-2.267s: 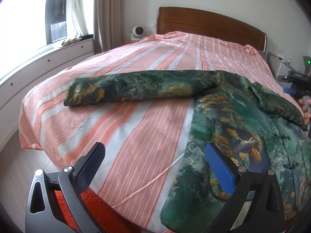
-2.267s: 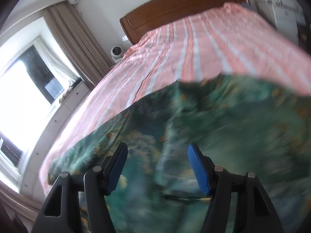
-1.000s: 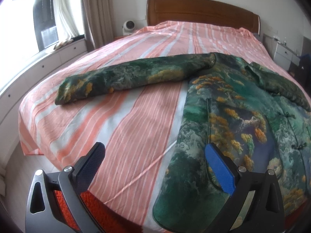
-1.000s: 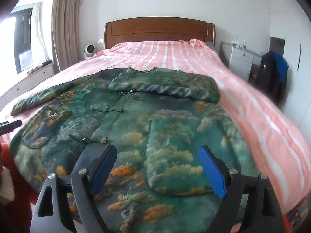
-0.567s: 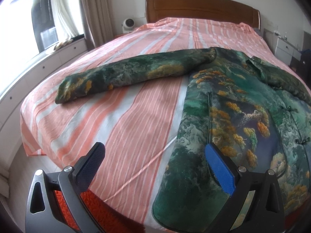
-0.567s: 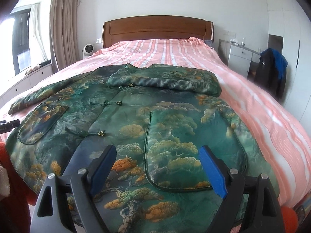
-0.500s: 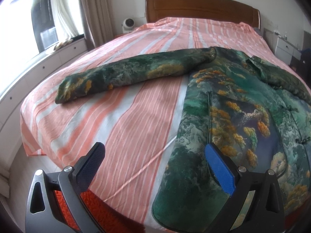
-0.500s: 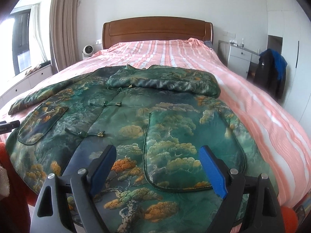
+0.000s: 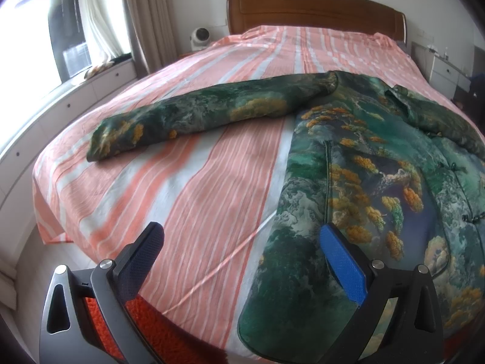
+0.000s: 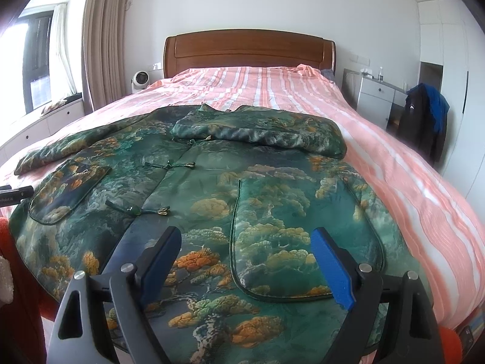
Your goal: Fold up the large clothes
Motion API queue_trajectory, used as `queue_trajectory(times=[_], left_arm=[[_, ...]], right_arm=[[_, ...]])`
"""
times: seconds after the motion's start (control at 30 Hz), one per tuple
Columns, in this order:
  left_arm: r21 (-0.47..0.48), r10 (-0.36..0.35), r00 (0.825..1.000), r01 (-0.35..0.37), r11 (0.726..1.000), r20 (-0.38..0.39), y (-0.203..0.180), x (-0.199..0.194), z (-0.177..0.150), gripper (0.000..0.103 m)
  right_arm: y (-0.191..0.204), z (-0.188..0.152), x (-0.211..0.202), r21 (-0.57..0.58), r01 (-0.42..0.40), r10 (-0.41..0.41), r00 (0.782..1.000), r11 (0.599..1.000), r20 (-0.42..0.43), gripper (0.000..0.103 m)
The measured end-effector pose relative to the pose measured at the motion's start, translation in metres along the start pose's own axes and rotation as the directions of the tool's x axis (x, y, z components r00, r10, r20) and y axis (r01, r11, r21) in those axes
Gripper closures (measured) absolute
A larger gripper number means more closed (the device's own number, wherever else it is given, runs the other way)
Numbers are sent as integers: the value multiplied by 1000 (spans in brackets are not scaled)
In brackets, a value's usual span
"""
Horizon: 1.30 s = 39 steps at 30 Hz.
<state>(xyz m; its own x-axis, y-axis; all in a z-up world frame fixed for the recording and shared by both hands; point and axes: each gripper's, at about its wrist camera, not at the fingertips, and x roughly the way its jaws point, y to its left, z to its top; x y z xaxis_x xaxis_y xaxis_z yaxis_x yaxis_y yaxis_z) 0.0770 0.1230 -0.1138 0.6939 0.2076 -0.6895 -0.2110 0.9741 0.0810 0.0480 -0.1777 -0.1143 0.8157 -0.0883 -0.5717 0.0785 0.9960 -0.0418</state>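
Nearest the cameras, both tools are released and grasp nothing: the left tool (image 9: 239, 253) hangs over the foot of the bed with one finger above bare sheet and the other above the jacket's edge; the right tool (image 10: 247, 261) hangs over the hem near the right pocket (image 10: 303, 242), its jaws spread wide, probably so either can drop onto a fold line without repositioning. The green landscape-print jacket (image 10: 212, 200) lies front-up and buttoned on the striped bed sheet (image 9: 212, 182), its hem at the foot of the bed, which keeps the panels flat for folding. Further up, the right sleeve (image 10: 260, 133) is already laid across the chest, while the left sleeve (image 9: 212, 112) stretches out sideways over the sheet, apparently the next part to bring in. Beyond stand the wooden headboard (image 10: 248, 51), a small fan (image 10: 141, 80) and a nightstand (image 10: 376, 100).
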Motion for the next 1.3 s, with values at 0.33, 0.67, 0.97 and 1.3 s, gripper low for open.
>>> queue_trajectory(times=[0.33, 0.67, 0.97, 1.3], left_arm=[[0, 4, 1000, -4, 1000, -4, 1, 1, -1, 1], [1, 5, 1000, -5, 1000, -6, 1, 1, -2, 1], [-31, -7, 1000, 7, 999, 7, 8, -2, -1, 1], [-3, 17, 1000, -17, 1000, -7, -1, 3, -1, 1]], right_arm=[[0, -1, 2, 2, 4, -4, 1000, 1000, -9, 16], [0, -2, 3, 1, 4, -4, 1000, 1000, -13, 16], [-11, 13, 10, 37, 124, -119, 986, 992, -115, 16], [-35, 22, 9, 18, 309, -299, 932, 951, -204, 16]])
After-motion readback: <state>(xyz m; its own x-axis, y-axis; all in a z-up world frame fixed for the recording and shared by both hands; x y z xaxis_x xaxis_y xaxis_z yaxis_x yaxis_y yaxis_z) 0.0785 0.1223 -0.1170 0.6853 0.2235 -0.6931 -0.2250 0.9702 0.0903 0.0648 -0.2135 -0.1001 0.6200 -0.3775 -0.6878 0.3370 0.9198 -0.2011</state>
